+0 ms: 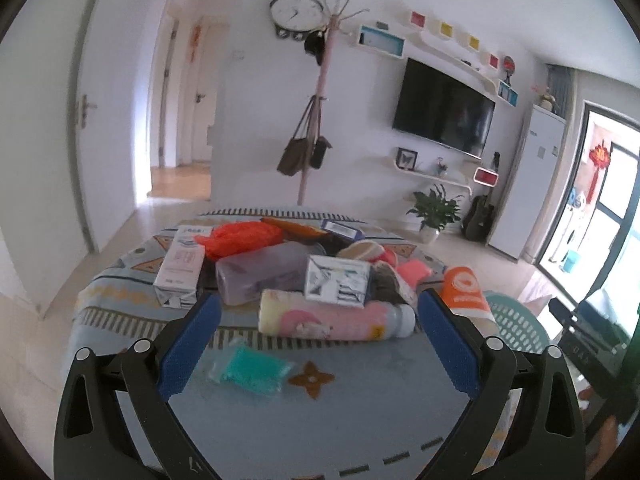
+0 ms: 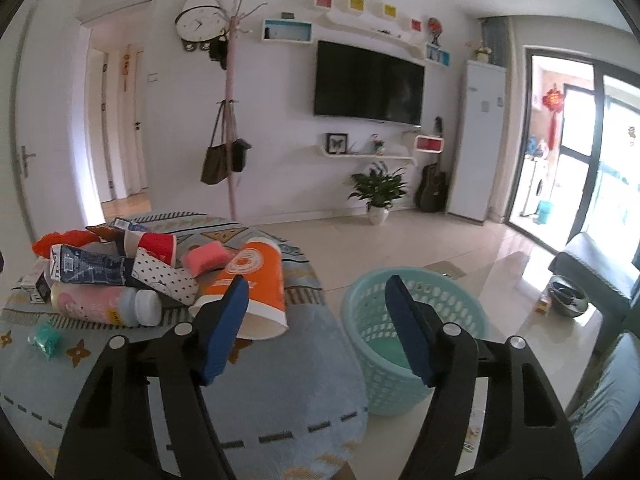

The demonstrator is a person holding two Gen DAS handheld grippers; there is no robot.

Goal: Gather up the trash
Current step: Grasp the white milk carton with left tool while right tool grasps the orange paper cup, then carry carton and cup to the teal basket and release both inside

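Observation:
A heap of trash lies on the blue patterned tablecloth (image 1: 360, 400): a pink bottle (image 1: 332, 318) on its side, a white carton (image 1: 182, 268), a clear plastic container (image 1: 260, 276), a small printed box (image 1: 338, 282), an orange-red bag (image 1: 240, 238) and a pink sponge (image 1: 414, 270). A teal packet (image 1: 252, 366) lies apart, nearer me. My left gripper (image 1: 320, 300) is open in front of the bottle, holding nothing. My right gripper (image 2: 317, 284) is open and empty. An orange paper cup (image 2: 256, 276) lies tipped just behind its left finger. The teal mesh basket (image 2: 412, 320) stands below the table's right edge.
Beyond the table are tiled floor, a pink coat rack (image 2: 232, 120) with a bag, and a potted plant (image 2: 378, 192) by the wall. A metal bowl (image 2: 568, 300) sits on the floor at the right beside a dark seat (image 2: 596, 264).

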